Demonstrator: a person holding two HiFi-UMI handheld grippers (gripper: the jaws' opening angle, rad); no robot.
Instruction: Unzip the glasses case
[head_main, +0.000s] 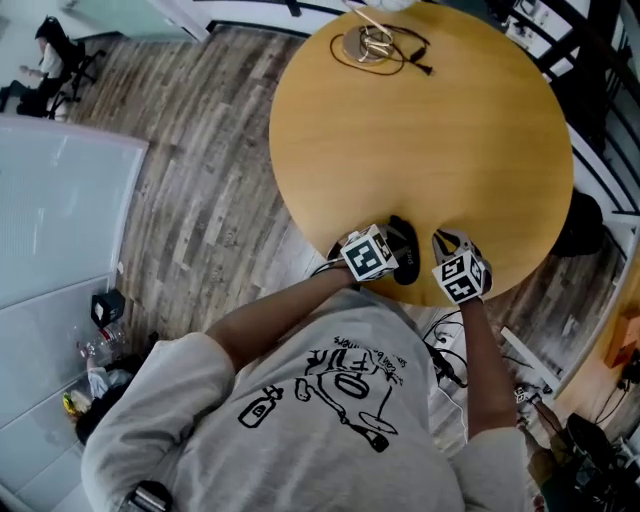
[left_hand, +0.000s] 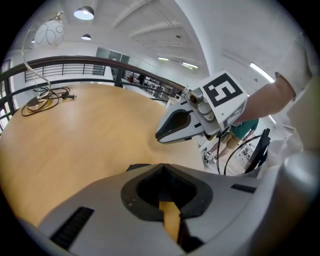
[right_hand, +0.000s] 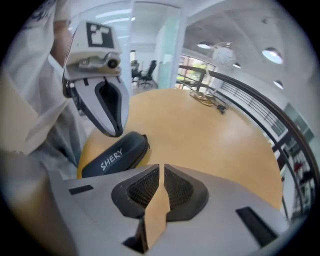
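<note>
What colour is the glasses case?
The case is black with white letters, clearest in the right gripper view.

The right gripper's (right_hand: 161, 169) own jaws cut off the near edge of the glasses case (right_hand: 116, 156), which lies left of their tips. From the left gripper (left_hand: 162, 166) the case is almost wholly hidden under the jaws; only a dark sliver shows just left of the tips. In the head view that gripper's marker cube (head_main: 368, 253) covers most of the case, and its zip is too small to make out
</note>
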